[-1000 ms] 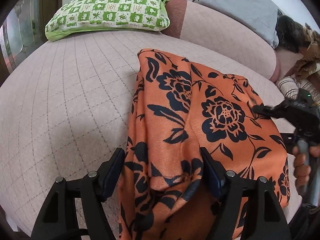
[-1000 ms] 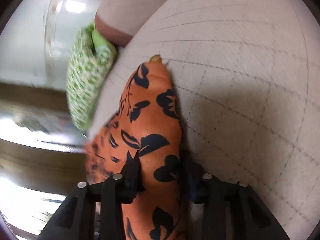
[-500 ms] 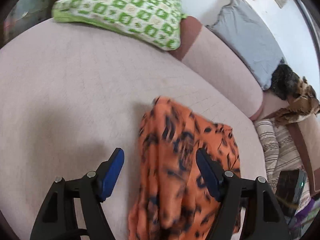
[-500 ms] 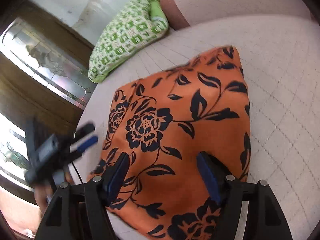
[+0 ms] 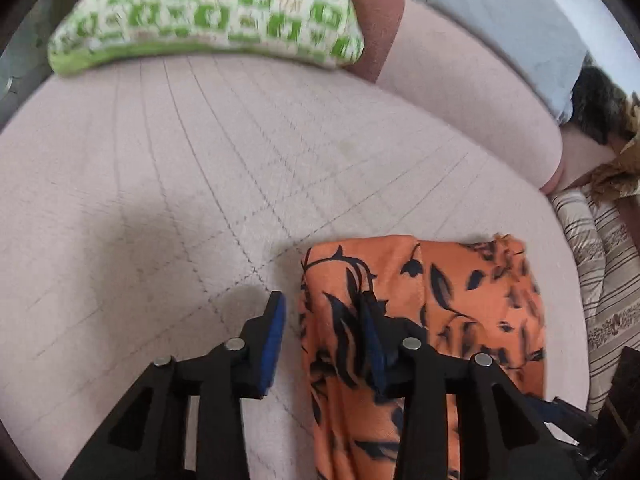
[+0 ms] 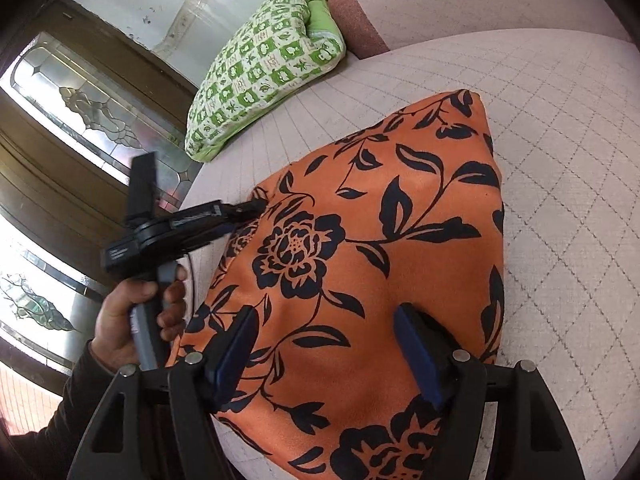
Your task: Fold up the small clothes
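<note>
The cloth (image 6: 360, 264) is lying part-folded on the sofa (image 5: 160, 200) — left gripper (image 5: 324, 328) closing over its nine-o'clock edge, right gripper (image 6: 324, 344) hovering wide, gripping nothing — folds remaining.

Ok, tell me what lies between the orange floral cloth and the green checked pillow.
Nothing but bare quilted sofa cushion. The right wrist view shows it clearly between the orange floral cloth and the green checked pillow; the left wrist view agrees.
</note>
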Available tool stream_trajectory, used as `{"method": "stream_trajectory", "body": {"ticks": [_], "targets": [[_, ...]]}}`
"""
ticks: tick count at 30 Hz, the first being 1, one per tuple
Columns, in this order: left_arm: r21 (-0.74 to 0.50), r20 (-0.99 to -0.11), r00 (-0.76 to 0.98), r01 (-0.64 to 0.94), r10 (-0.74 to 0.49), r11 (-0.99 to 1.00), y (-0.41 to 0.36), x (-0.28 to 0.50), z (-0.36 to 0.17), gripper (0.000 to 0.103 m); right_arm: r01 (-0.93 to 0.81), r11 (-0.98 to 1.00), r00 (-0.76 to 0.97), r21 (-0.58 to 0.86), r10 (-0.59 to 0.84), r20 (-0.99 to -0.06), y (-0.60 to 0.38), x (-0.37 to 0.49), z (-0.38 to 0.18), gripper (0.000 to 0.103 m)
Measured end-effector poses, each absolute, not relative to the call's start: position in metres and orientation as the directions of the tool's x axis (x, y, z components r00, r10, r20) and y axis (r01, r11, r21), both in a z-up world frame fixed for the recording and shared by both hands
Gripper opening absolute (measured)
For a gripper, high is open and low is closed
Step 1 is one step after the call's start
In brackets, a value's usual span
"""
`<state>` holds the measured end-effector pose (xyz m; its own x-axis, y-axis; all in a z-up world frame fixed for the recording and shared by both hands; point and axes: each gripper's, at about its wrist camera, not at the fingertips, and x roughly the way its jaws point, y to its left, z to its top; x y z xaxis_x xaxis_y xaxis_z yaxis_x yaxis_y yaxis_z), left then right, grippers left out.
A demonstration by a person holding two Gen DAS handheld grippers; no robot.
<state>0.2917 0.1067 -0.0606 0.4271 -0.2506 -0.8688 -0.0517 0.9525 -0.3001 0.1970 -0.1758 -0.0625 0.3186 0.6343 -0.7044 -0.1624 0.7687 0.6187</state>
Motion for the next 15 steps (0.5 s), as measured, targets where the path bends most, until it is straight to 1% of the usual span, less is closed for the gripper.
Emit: {"method": "stream_trajectory", "body": {"ticks": [3,6,8,10,11,12,13,15], "targets": [[-0.295,-0.842,0.475,-0.01,-0.255,0.955,0.102,0.252,-0.03,0.043,-0.14,0.761,0.341,0.633,0.637,-0.691,-0.184,0.191,-0.052,0.074],[-0.261,-0.826,0.507,0.041,-0.245,0.964,0.093,0.205,-0.012,0.044,-0.134,0.741,0.397,0.658,0.649,-0.649,-0.196,0.179,-0.036,0.074],[-0.276,-0.837,0.487,0.014,-0.247,0.961,0.089,0.183,-0.02,0.044,-0.132,0.733,0.426,0.667,0.65,-0.63,-0.202,0.169,-0.03,0.074],[-0.241,-0.87,0.444,0.0,-0.216,0.971,0.088,0.18,-0.04,0.044,-0.096,0.715,0.412,0.692,0.661,-0.627,-0.206,0.165,-0.038,0.075],[-0.204,-0.898,0.403,-0.022,-0.178,0.979,0.084,0.185,-0.059,0.053,-0.06,0.713,0.39,0.698,0.661,-0.641,-0.207,0.167,-0.048,0.078],[-0.224,-0.903,0.389,-0.059,-0.184,0.973,0.087,0.187,-0.07,0.056,-0.035,0.705,0.361,0.709,0.67,-0.649,-0.207,0.171,-0.06,0.078],[-0.239,-0.898,0.398,-0.086,-0.187,0.967,0.09,0.187,-0.068,0.059,0.007,0.691,0.346,0.723,0.677,-0.65,-0.211,0.173,-0.066,0.078],[-0.245,-0.884,0.432,-0.108,-0.177,0.963,0.091,0.181,-0.05,0.058,0.012,0.672,0.374,0.741,0.684,-0.626,-0.216,0.169,-0.05,0.078]]}}
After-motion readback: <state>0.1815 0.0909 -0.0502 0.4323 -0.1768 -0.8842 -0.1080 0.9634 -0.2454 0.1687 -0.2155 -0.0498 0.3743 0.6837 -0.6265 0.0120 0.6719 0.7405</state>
